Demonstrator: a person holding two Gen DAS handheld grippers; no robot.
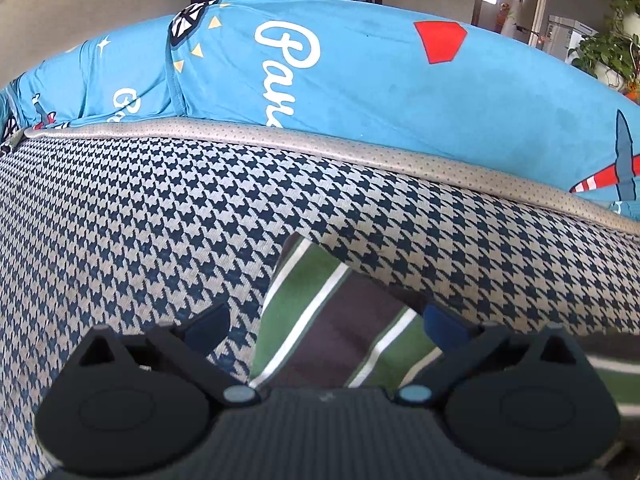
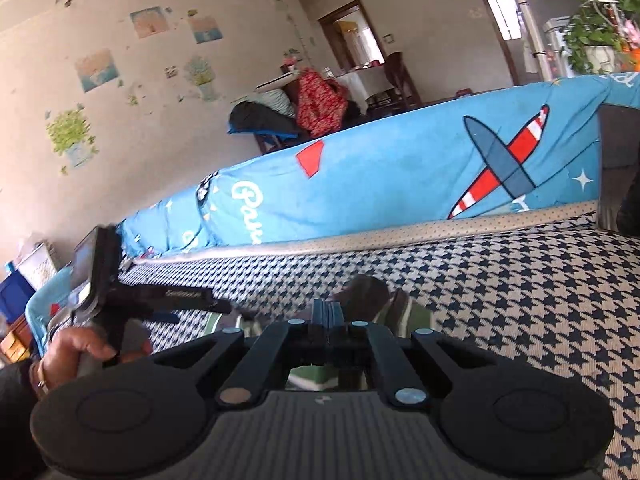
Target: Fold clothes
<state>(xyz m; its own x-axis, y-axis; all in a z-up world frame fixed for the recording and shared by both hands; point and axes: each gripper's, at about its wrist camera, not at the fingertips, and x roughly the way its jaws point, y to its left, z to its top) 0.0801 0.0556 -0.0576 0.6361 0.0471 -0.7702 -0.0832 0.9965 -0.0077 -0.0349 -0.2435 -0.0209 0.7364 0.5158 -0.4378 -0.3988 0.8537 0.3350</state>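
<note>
Nearest the right wrist camera: right gripper [image 2: 329, 312], jaws pressed together on a bunched fold of the green, purple and white striped garment [image 2: 404, 312], lifting it slightly off the seat.

Nearest the left wrist camera: left gripper [image 1: 324, 320], jaws wide apart, clamped on nothing; a corner of that striped garment [image 1: 320, 320] lies between and beneath the fingers. In the right view this gripper [image 2: 176, 308] is borne by the person's hand [image 2: 76, 350].

Beneath: blue-and-cream houndstooth seat cushion [image 1: 140, 220], grey-piped.

Behind: blue aeroplane-print fabric cover [image 1: 380, 88] over the backrest.

Farther: a red patterned bundle [image 2: 320, 100], potted plants [image 2: 596, 36].

Progress, judged: early; garment rumpled, no neat fold visible, most folding remains.
</note>
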